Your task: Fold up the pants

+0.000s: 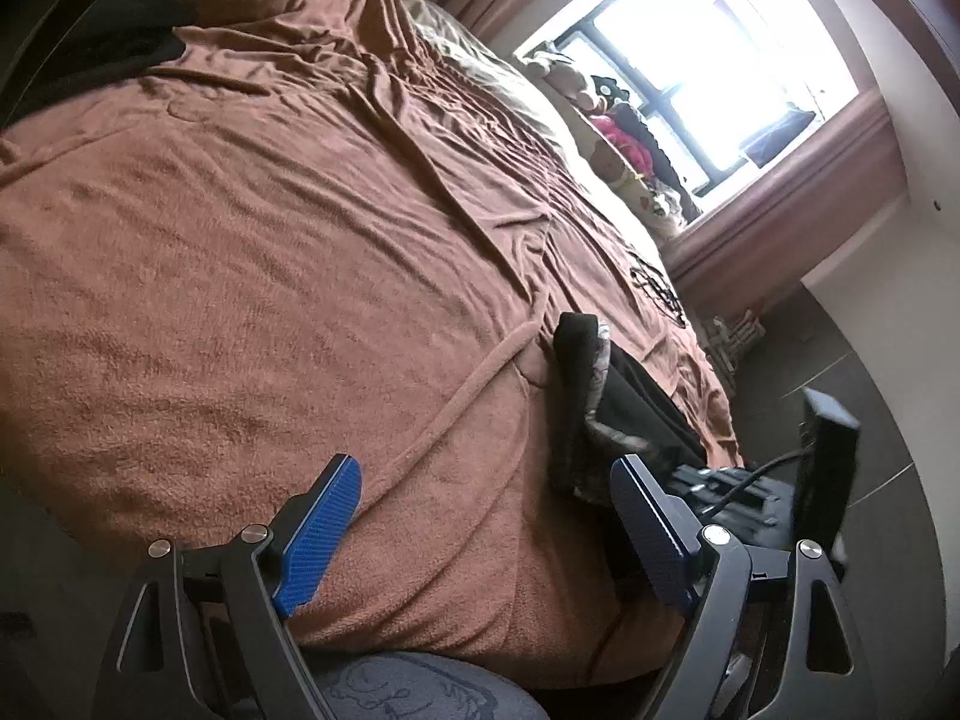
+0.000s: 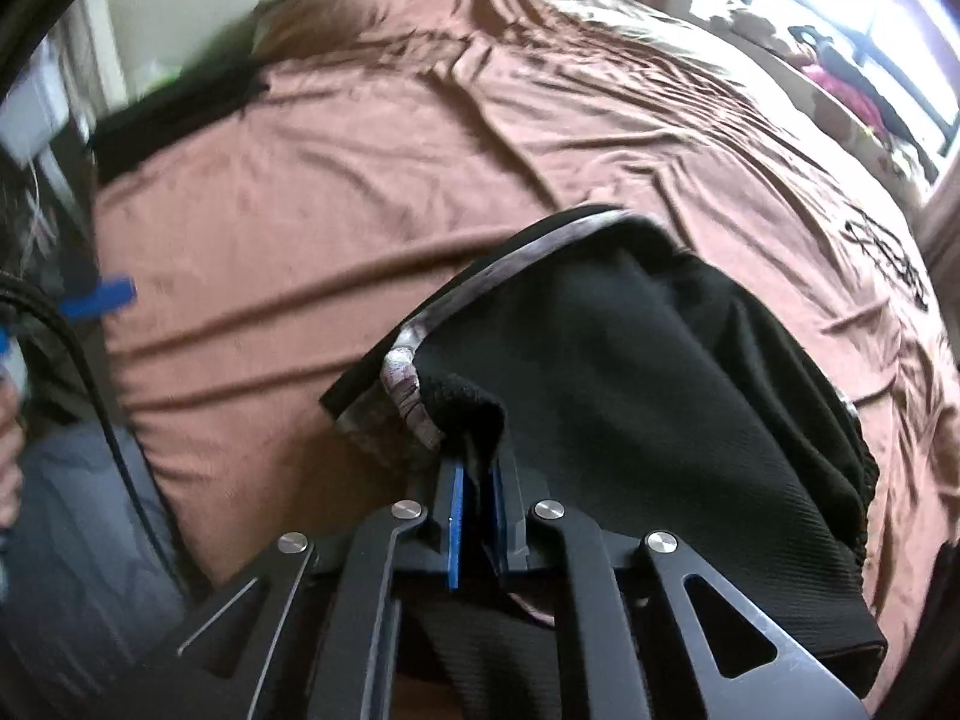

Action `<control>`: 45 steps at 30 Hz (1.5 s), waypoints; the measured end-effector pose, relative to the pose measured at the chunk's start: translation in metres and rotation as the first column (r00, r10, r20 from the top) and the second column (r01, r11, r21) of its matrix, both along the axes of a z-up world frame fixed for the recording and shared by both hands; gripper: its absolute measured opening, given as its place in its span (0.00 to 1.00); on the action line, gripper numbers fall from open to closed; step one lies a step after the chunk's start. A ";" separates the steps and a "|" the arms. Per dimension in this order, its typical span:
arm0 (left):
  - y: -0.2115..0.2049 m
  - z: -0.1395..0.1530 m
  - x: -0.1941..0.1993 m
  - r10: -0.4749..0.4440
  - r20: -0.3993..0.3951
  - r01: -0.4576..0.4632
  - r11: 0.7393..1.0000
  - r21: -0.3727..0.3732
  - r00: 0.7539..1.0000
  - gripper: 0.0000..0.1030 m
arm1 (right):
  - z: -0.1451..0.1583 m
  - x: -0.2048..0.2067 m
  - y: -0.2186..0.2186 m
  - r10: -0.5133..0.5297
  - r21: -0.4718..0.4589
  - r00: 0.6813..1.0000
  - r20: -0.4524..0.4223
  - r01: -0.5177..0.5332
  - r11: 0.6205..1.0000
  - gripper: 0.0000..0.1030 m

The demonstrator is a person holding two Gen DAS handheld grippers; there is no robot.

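The black pants, with a grey patterned inner waistband, lie bunched near the front edge of the brown bed cover. My right gripper is shut on a fold of the pants' black fabric and holds it up off the bed. In the left wrist view the pants show as a dark bundle at the bed's right edge, with the right gripper behind them. My left gripper is open and empty, its blue pads wide apart over the cover, left of the pants.
A second black garment lies at the bed's far left. A window with stuffed toys and clothes on its sill is at the right. Dark tiled floor runs along the bed's right side. A black printed mark is on the cover.
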State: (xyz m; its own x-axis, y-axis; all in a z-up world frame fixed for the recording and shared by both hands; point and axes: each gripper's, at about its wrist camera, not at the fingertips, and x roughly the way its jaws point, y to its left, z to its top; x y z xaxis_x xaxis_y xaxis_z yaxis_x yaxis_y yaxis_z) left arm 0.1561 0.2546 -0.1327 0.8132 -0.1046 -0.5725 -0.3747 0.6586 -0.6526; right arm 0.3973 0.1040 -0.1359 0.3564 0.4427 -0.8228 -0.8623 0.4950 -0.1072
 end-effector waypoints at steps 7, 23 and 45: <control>-0.012 0.010 0.009 -0.021 -0.029 0.023 0.998 0.066 0.999 0.84 | 0.030 0.033 -0.038 -0.063 0.116 0.998 -0.030 0.066 0.991 0.02; -0.017 0.011 0.016 -0.011 -0.001 0.011 0.999 0.046 1.000 0.85 | 0.067 0.139 -0.109 -0.308 0.207 0.945 -0.108 0.324 0.923 0.02; -0.015 0.006 0.023 -0.003 -0.044 0.005 0.999 0.032 0.999 0.85 | 0.054 0.222 -0.075 -0.439 0.045 0.898 0.021 0.438 0.898 0.04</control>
State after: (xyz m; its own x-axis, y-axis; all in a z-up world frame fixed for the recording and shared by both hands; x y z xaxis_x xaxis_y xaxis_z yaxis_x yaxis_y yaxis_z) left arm 0.1789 0.2397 -0.1266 0.7867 -0.0889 -0.6109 -0.3999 0.6806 -0.6139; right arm 0.6194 0.0291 -0.0819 0.5455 0.2673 -0.7943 -0.5540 0.8262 -0.1024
